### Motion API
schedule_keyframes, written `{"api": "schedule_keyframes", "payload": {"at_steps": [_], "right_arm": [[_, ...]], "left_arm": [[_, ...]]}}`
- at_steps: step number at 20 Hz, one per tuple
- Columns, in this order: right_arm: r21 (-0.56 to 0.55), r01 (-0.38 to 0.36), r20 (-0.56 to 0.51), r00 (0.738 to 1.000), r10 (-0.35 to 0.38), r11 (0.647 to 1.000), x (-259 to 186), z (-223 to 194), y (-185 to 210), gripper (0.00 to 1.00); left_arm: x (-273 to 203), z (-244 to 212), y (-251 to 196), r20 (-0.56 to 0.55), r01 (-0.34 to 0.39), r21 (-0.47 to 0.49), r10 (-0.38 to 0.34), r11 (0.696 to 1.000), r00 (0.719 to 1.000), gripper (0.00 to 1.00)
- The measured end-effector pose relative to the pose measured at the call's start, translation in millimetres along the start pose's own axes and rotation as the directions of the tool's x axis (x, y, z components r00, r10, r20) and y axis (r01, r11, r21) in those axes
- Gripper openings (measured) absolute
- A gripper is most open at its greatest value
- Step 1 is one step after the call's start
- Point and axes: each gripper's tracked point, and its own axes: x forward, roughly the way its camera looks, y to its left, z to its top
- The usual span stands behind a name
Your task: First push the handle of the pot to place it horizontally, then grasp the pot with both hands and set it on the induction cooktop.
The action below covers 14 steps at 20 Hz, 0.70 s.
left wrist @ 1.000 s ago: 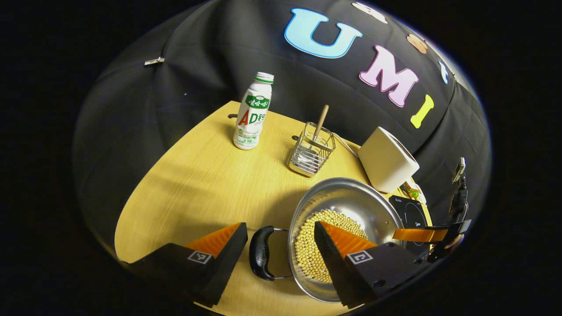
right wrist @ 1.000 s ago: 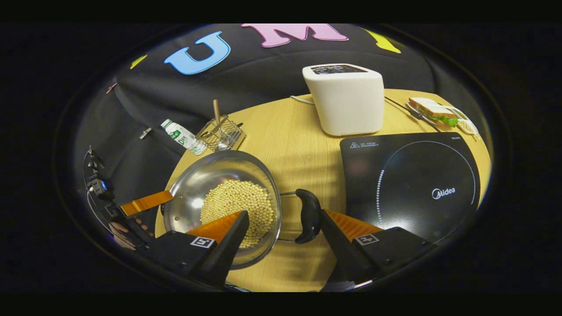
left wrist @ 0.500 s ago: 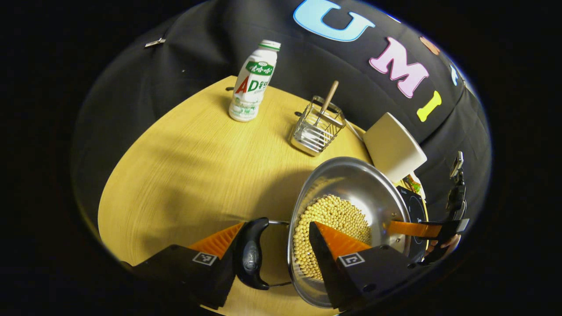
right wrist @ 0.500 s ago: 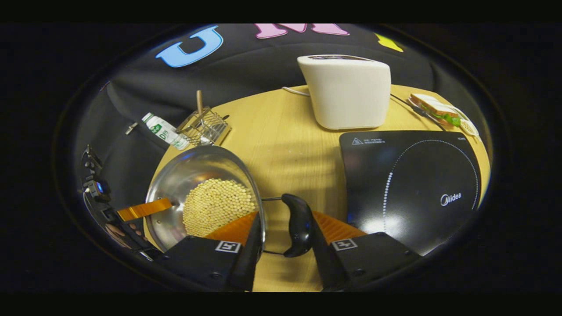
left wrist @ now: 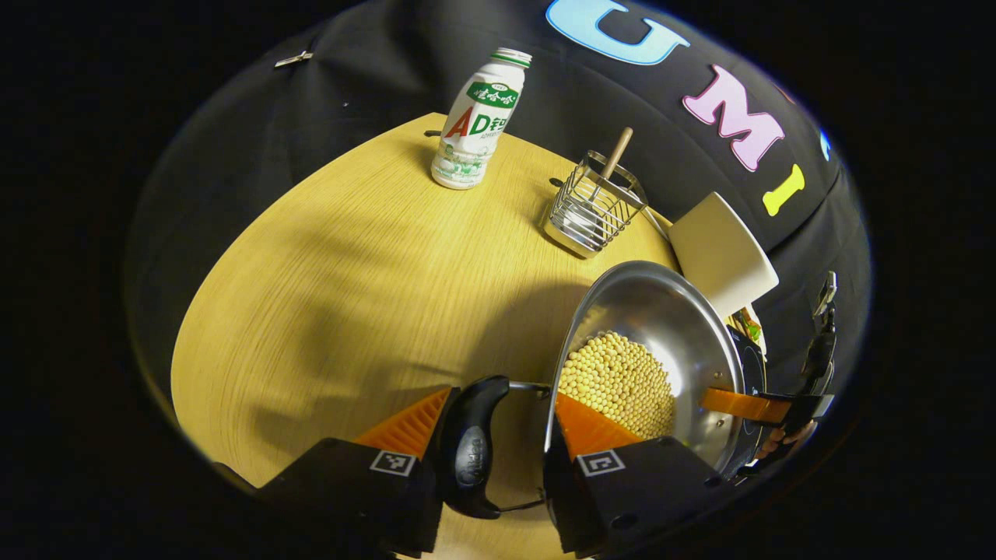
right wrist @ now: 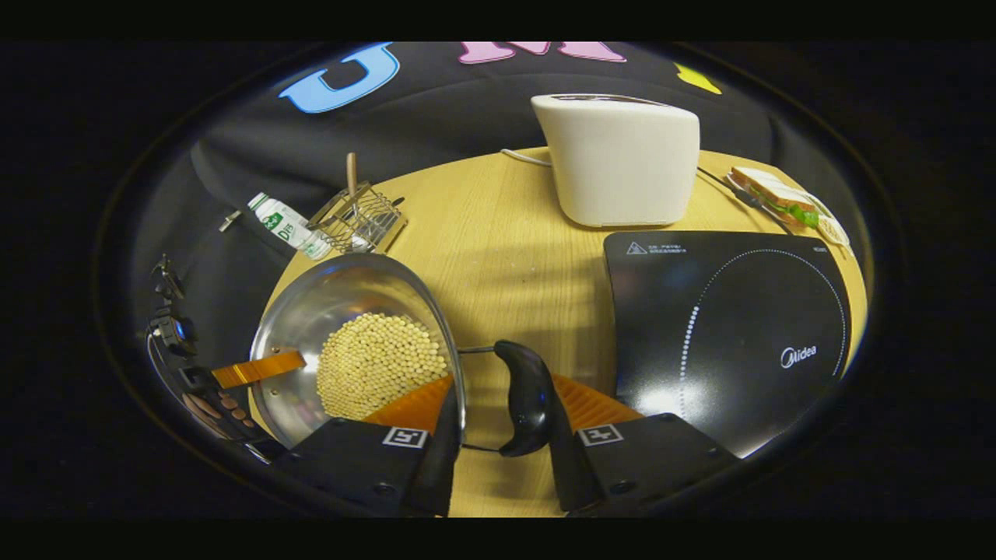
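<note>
Pot [right wrist: 311,327] of beans; both claws straddle side handles.

In the right gripper view, the pot [right wrist: 354,342] is sitting on the worktop [right wrist: 513,257] left of the induction cooktop [right wrist: 724,327], with beans [right wrist: 377,362] lying inside it. The toaster [right wrist: 618,159] is standing behind the cooktop, a sandwich [right wrist: 778,198] lying to its right. The wire basket [right wrist: 358,222] and the bottle [right wrist: 288,225] are sitting behind the pot. The right claw [right wrist: 498,424] is straddling the pot's near handle [right wrist: 525,397], one finger inside the rim. In the left gripper view, the left claw [left wrist: 498,424] is straddling the opposite handle [left wrist: 471,447] likewise.
</note>
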Motion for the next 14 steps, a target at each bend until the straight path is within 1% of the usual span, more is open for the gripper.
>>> {"api": "schedule_keyframes", "payload": {"at_steps": [1,2,5,8,9,10,11,12,13,14], "right_arm": [[0.003,0.011,0.005,1.000,-0.011,1.000,2.2,-2.2,0.0,0.55],[-0.014,0.014,0.002,1.000,-0.014,1.000,-2.4,-3.1,-0.1,0.52],[-0.030,0.020,-0.013,1.000,-0.021,0.999,-11.7,-15.2,-0.3,0.52],[-0.044,0.021,-0.015,1.000,-0.022,0.999,-28.0,-22.0,-1.4,0.52],[-0.046,0.022,-0.019,1.000,-0.022,0.999,-34.5,-24.6,-2.7,0.52],[-0.039,0.021,-0.018,1.000,-0.021,0.999,-40.4,-25.2,-3.9,0.52],[-0.033,0.017,-0.014,1.000,-0.017,0.999,-46.6,-25.3,-5.5,0.48],[-0.027,0.014,-0.010,1.000,-0.014,1.000,-54.0,-24.4,-6.9,0.51],[-0.024,0.012,-0.003,1.000,-0.012,1.000,-60.8,-22.0,-9.3,0.52],[-0.020,0.010,0.005,1.000,-0.010,1.000,-70.1,-20.1,-12.4,0.52]], "left_arm": [[0.2,-2.9,-0.2,-0.005,-0.004,0.008,0.004,1.000,1.000,0.60],[-1.9,-5.2,1.2,-0.009,-0.008,0.014,0.009,1.000,1.000,0.60],[-9.8,-16.1,3.0,-0.021,-0.025,0.014,0.026,1.000,0.999,0.58],[-24.7,-29.0,0.9,-0.042,-0.048,-0.029,0.046,0.998,0.998,0.58],[-30.1,-35.2,-1.7,-0.055,-0.054,-0.030,0.053,0.998,0.997,0.57],[-35.8,-36.4,-5.6,-0.052,-0.057,-0.024,0.056,0.998,0.997,0.58],[-41.9,-35.7,-10.6,-0.044,-0.059,-0.015,0.058,0.998,0.997,0.57],[-49.3,-34.5,-16.0,-0.038,-0.060,-0.004,0.060,0.998,0.997,0.57],[-55.0,-32.6,-22.7,-0.029,-0.059,0.004,0.060,0.998,0.998,0.55],[-60.2,-30.6,-30.4,-0.024,-0.056,0.013,0.056,0.998,0.998,0.57]]}}
